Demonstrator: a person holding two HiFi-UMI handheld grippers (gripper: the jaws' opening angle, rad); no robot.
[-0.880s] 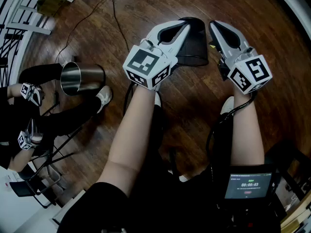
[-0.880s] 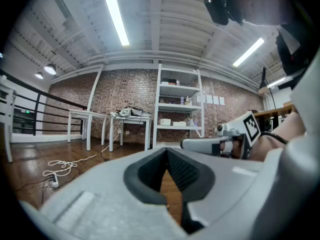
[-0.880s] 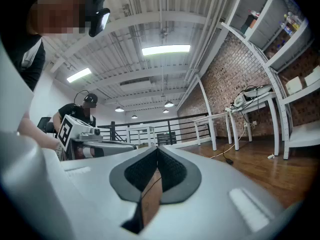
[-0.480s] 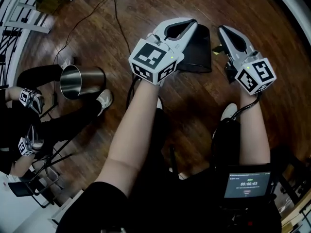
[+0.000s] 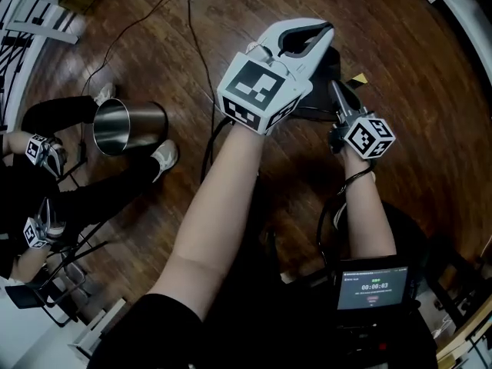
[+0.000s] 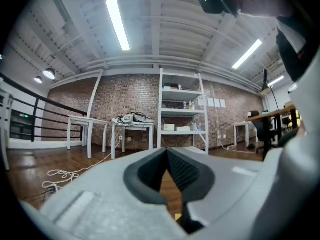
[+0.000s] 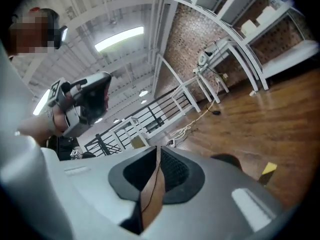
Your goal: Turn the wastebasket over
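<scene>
The black wastebasket (image 5: pixel 322 77) stands on the wood floor, mostly hidden behind my left gripper (image 5: pixel 329 29); only a dark sliver and part of its rim show. The left gripper is raised close to the camera, level, jaws shut and empty (image 6: pixel 167 150). My right gripper (image 5: pixel 336 88) is lower, just right of the basket and pointing slightly down; whether it touches the basket is hidden. It is shut with nothing between its tips (image 7: pixel 157 149). A dark rounded edge (image 7: pixel 227 160) just beyond its jaws may be the basket.
A shiny steel bin (image 5: pixel 127 125) is on the floor at left beside a seated person's legs; that person holds two more grippers (image 5: pixel 36 149). A cable (image 5: pixel 196 29) runs across the floor. A yellow tape scrap (image 5: pixel 359 78) lies right of the basket. Tables and shelves (image 6: pixel 181 111) line the far wall.
My left gripper has risen toward the camera and shifted right, covering the basket. My right gripper has dropped lower and moved in leftward beside the basket.
</scene>
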